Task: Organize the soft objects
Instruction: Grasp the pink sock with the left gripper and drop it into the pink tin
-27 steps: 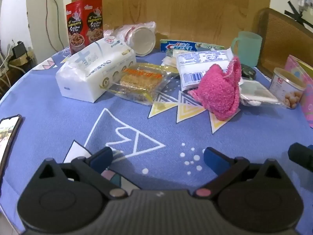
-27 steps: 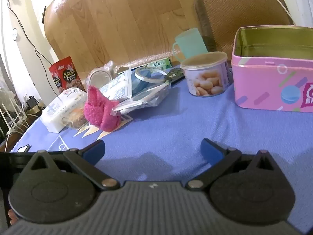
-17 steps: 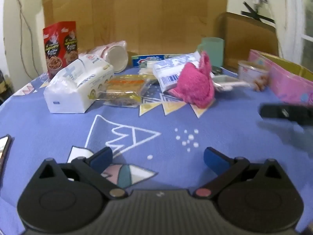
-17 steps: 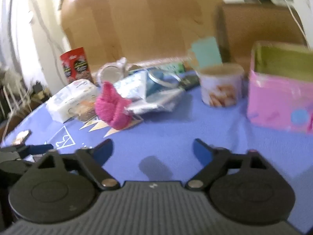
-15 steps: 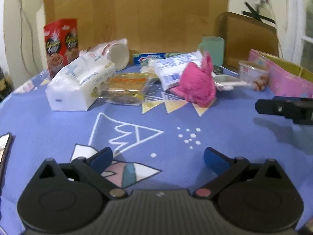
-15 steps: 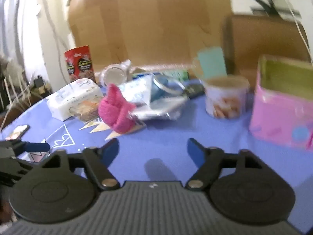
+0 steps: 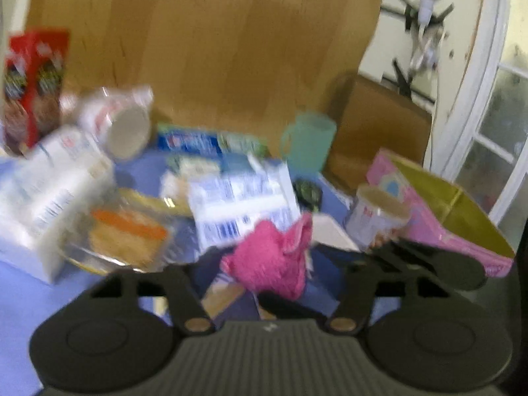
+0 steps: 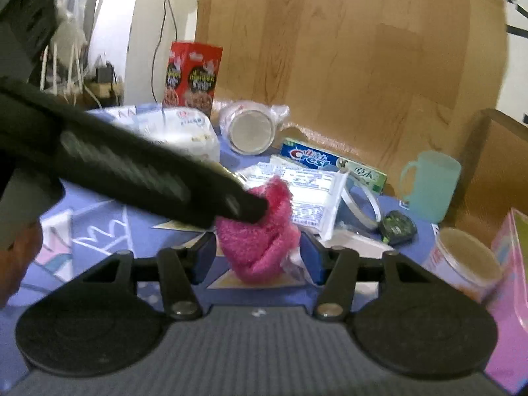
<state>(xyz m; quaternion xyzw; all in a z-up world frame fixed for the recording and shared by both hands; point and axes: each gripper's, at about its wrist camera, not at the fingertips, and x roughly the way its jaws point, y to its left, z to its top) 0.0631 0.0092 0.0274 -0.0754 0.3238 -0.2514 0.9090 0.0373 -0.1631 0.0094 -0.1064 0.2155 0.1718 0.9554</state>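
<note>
1. The left claw (image 8: 246,209) has come in from the right claw's left side. Under a second ago it hung over bare worktop (image 8: 99,217) with its fingers spread and nothing between them. Now its tips are drawn together on the upper part of the pink fuzzy cloth (image 8: 257,234), and it reads as pinching that cloth. Its own view is too blurred to show the pads themselves.

2. The right claw (image 8: 257,257) has closed the distance too. The cloth, which was well ahead of it and off to its left, now sits directly between its blue pads (image 8: 205,257).

3. The right claw's gap has narrowed from wide to about half. Each pad stands just beside a flank of the cloth, but I cannot tell whether they are pressing into the pile.

4. The cloth is still at its place on the worktop, its far side against the white printed packet (image 8: 310,194) just beyond the right claw's tips. Some clear wrapper lies at the claw's right pad.

5. For the task, the approach looks finished and the first soft thing is being taken, with both claws on one item. That suggests a folding or two-handed lift.

6. The open pink tin (image 7: 439,231), off to the left claw's right, looks a likely place for it, though that is only a guess.
</note>
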